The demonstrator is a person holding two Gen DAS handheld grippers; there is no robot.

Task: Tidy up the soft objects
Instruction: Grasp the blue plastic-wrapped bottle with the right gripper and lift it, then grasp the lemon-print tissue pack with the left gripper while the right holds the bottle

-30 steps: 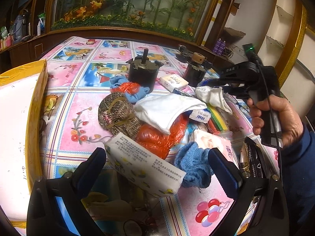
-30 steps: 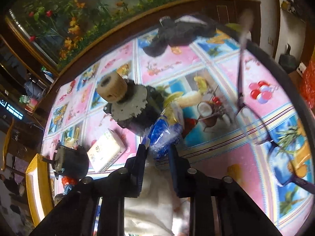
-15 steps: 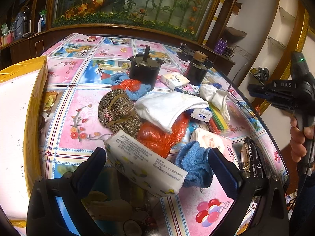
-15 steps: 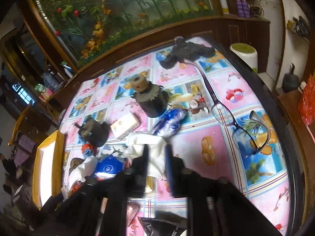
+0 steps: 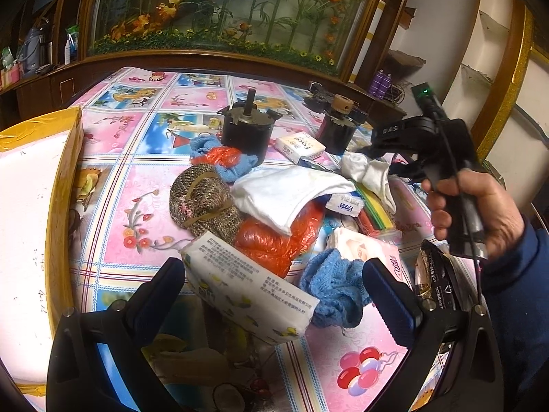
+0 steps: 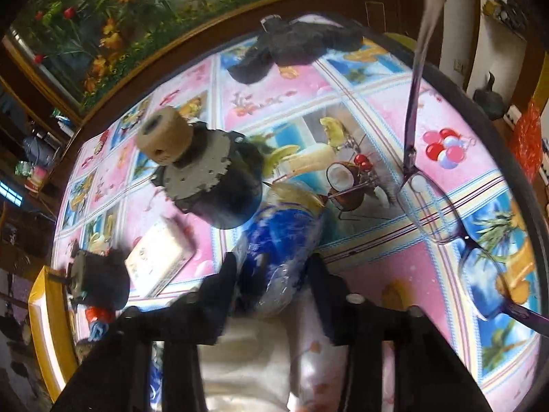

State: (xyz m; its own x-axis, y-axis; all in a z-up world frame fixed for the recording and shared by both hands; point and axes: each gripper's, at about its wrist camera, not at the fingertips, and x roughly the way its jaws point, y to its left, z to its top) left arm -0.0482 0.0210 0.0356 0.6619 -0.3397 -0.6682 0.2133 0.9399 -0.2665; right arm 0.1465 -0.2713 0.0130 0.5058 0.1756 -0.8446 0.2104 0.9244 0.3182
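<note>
Taking the blue plastic packet as the landmark: in the right wrist view it lies lengthwise on the counter, its near end reaching in between the right gripper fingers. Those fingers are closing around it, yet a gap shows on either side, so the pads do not press on it. Just nearer than the packet, under the fingers, lies a white cloth. Just left of the packet sits a white tissue box; just beyond it stands a black motor with a tan wheel. Right of the packet lie spectacles, and far behind it a dark object.

In the left wrist view a person's hand, in a blue sleeve, grips the right gripper's handle and tilts it down toward the white cloth at the pile's far right.

The left gripper hangs above the pile's near edge, its fingers spread wide. Between them, untouched, lie a white tissue pack and a blue knitted cloth. Beyond these lie an orange bag, a brown knitted roll and a folded white garment.
</note>
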